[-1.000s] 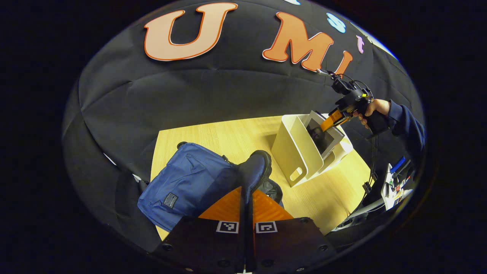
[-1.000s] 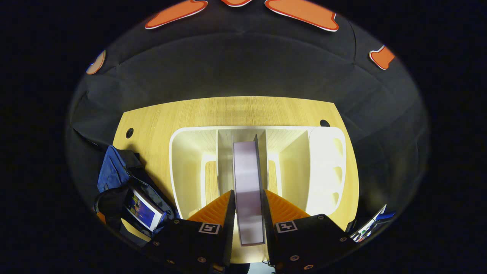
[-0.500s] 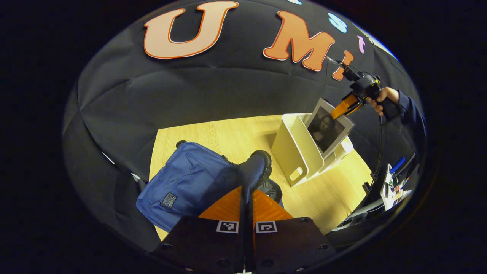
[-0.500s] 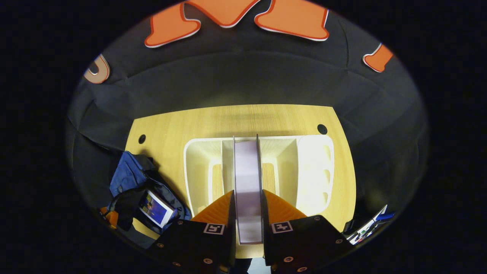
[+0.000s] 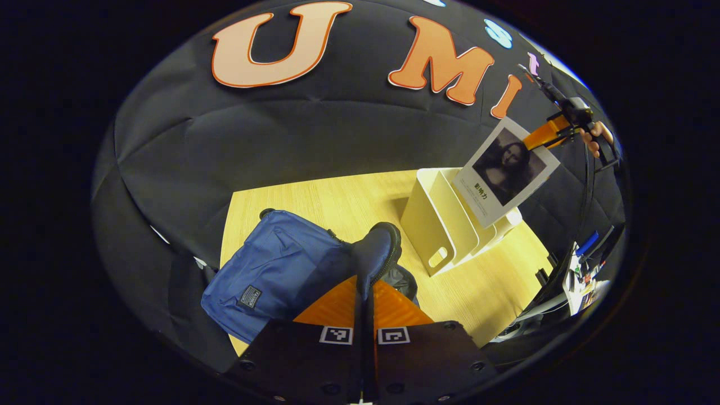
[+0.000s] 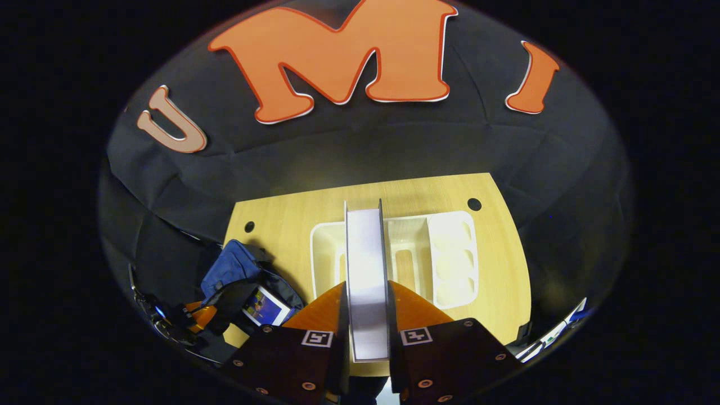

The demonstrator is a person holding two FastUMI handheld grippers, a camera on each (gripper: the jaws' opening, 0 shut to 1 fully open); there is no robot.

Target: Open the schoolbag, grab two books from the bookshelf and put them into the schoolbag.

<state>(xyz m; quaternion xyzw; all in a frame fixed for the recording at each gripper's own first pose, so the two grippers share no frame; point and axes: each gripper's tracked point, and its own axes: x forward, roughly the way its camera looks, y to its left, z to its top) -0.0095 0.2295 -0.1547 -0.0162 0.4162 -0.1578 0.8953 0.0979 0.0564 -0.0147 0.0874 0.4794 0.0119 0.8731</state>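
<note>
right gripper fingers clamped on book, lifted above bookshelf; left gripper fingers pinching schoolbag flap edge at 12 o'clock.

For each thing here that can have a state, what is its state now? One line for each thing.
Schoolbag: open, flap held up by the left gripper.
Book with portrait cover: lifted above the bookshelf, clamped in the right gripper.
Book with blue cover: inside the schoolbag.
Bookshelf: upright on the table, slots look empty.
</note>
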